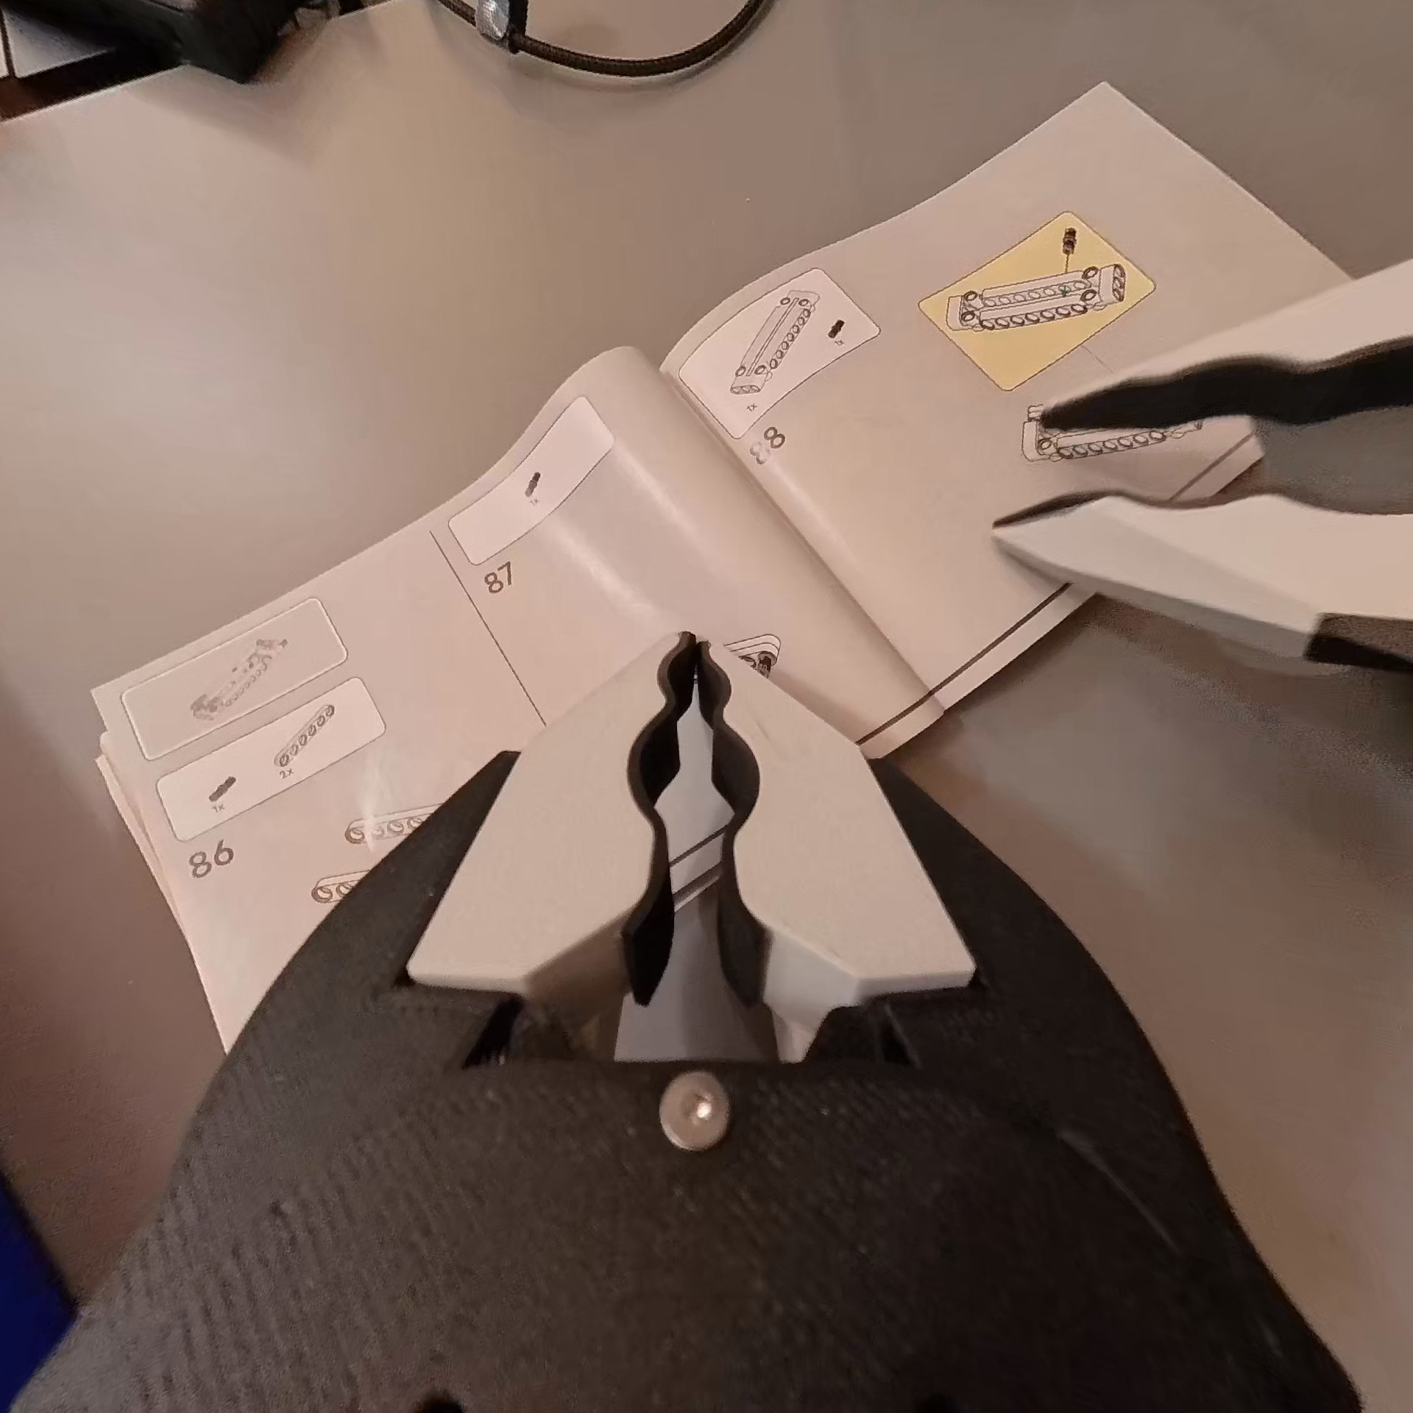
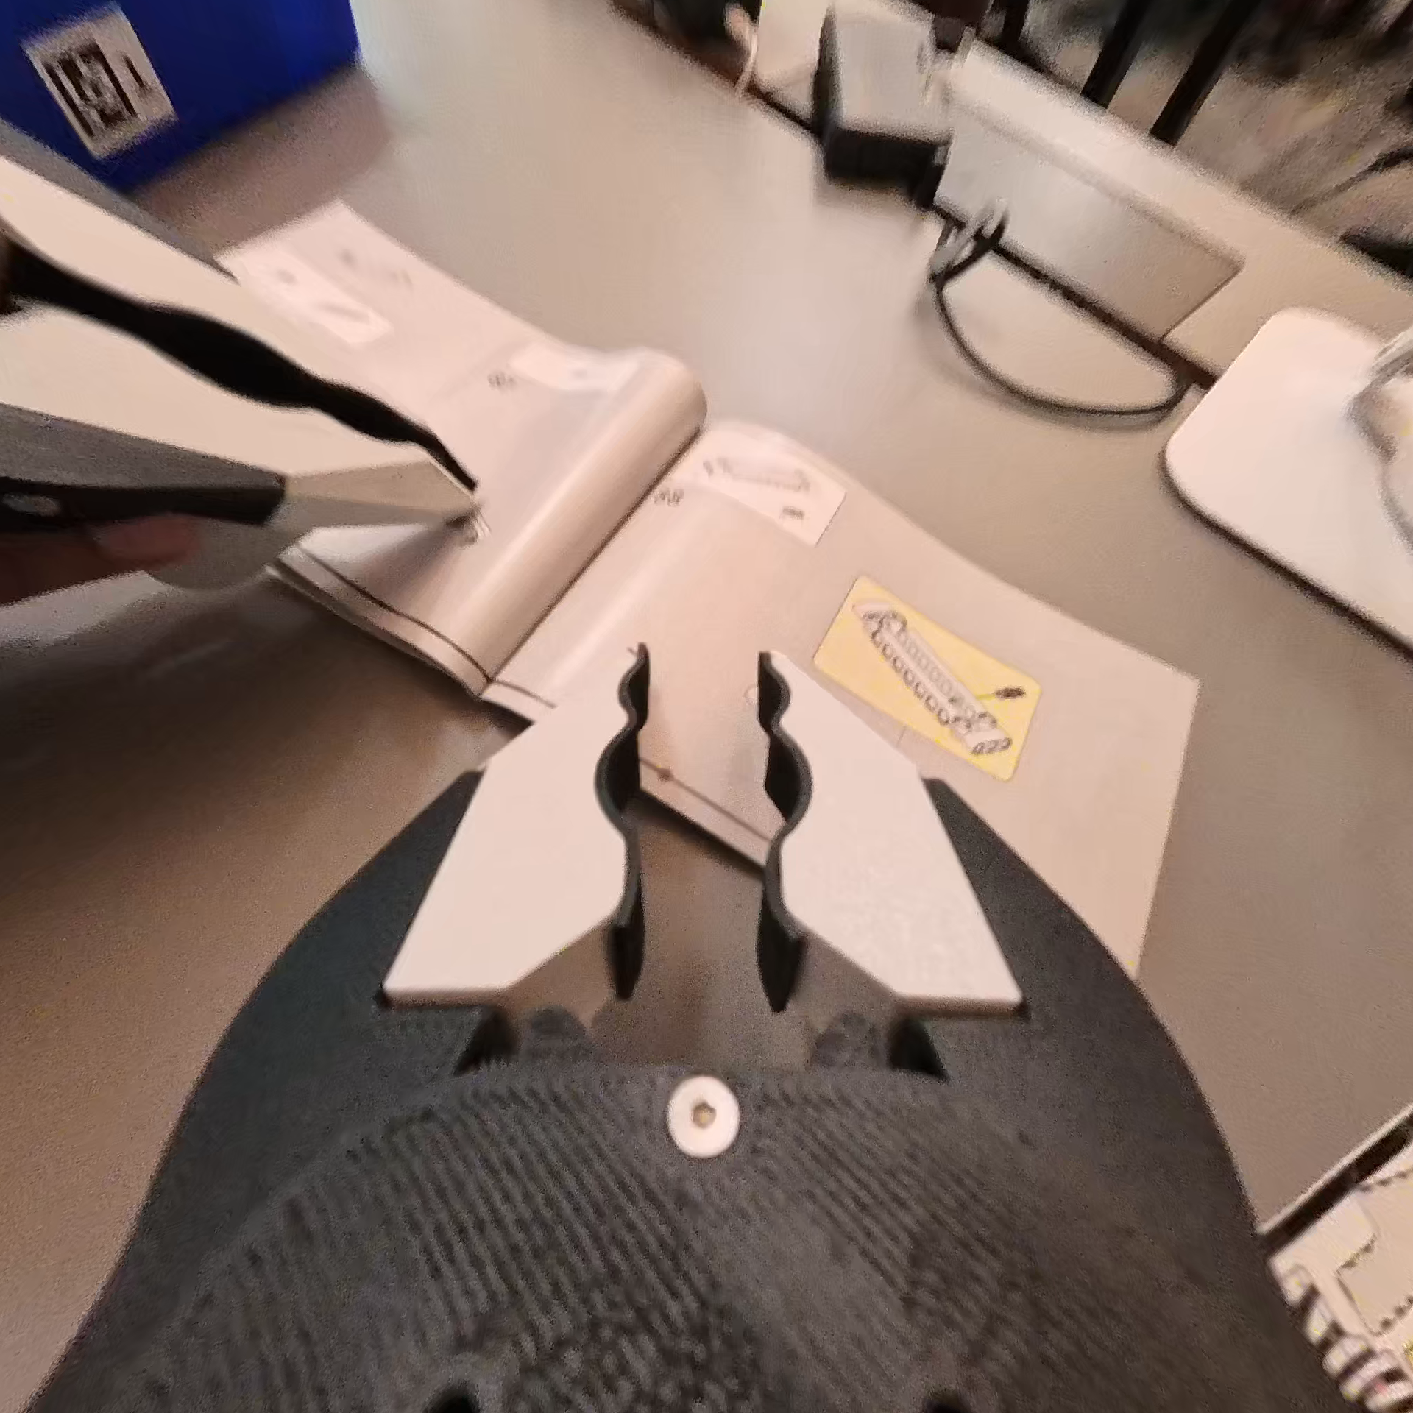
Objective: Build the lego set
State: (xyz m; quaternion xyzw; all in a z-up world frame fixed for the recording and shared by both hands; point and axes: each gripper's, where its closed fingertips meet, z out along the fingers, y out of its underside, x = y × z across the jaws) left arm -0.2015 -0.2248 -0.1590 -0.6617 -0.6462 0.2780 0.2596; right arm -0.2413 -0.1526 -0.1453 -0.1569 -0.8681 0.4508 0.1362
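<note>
So the grey surface (image 1: 306, 306) takes up most of both views, and the biggest thing lying on it is the lego instruction booklet (image 1: 688, 489), spread open flat with the middle pages humped up at the spine. Only container around is a blue bin (image 2: 229, 53) at the far left corner of the right wrist view, with a black-and-white tag stuck on its side; can't see inside it, so no idea what's in there. No actual lego pieces show up anywhere, just the drawings in the booklet. The left gripper (image 1: 694, 650) sits over the near edge of the left-hand page with its jaws pinched together at the tips, nothing between them as far as I can tell. The right gripper (image 2: 703, 673) hangs over the near edge of the right-hand page, jaws parted with a clear gap and holding nothing. Further back there's a white stand base (image 2: 1284, 451), a dark cable (image 2: 1032, 382) looping across the surface, and a yellow diagram box (image 1: 1036, 302) printed on the right page.
</note>
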